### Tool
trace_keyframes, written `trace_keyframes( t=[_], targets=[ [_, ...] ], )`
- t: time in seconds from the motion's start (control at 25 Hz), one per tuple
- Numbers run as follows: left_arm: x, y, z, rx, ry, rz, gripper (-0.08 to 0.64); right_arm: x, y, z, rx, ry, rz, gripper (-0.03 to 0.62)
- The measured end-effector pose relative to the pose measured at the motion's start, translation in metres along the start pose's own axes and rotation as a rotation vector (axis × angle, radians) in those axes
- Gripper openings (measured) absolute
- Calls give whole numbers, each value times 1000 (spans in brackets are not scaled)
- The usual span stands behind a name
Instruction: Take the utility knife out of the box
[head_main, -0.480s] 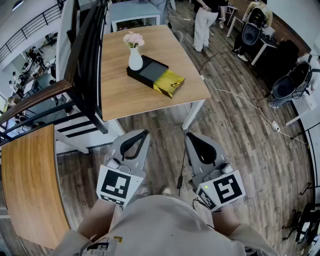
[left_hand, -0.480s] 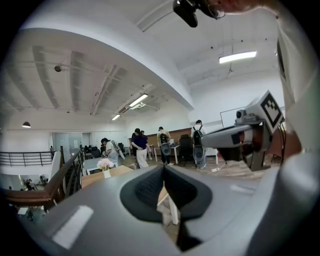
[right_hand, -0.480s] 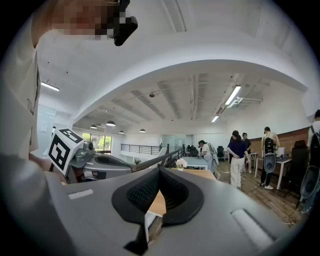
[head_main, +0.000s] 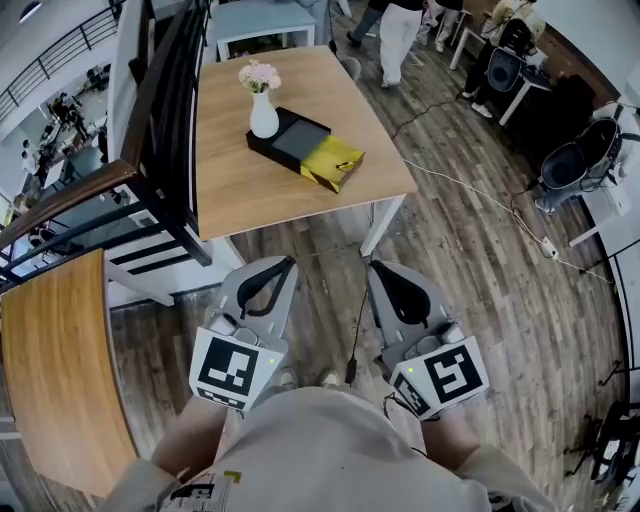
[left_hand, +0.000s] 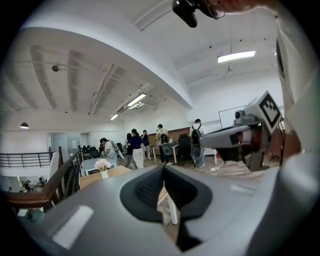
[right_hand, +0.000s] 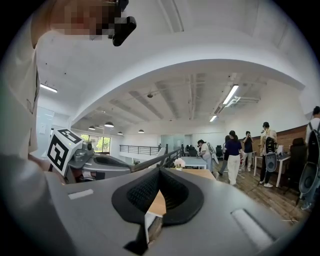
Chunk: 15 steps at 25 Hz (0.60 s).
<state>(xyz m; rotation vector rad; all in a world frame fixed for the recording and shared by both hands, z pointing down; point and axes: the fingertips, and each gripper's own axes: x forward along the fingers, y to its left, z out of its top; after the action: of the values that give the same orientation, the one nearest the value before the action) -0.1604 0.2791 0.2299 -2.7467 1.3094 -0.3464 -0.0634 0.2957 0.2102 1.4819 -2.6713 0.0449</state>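
1 vase (head_main: 264, 118) right by box (head_main: 300, 143) on tbl (head_main: 240, 190).

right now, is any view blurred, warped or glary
Head view: fisheye bends the floor and table edges, box stays sharp. Left gripper view: left gripper close up looks soft, ceiling light glares. Right gripper view: dark round vignette at the corners.
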Motion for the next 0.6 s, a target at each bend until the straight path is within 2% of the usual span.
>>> trace_keyframes(
  t=[0.16,0.6],
  targets=[
    [4,-3,-1,20,1,0,3,-3,-7,-3,18,-6,-7,0],
    [20,-25,-3,13,27,-4,3,-19,-30,-9,25,0,-6,0]
  ],
)
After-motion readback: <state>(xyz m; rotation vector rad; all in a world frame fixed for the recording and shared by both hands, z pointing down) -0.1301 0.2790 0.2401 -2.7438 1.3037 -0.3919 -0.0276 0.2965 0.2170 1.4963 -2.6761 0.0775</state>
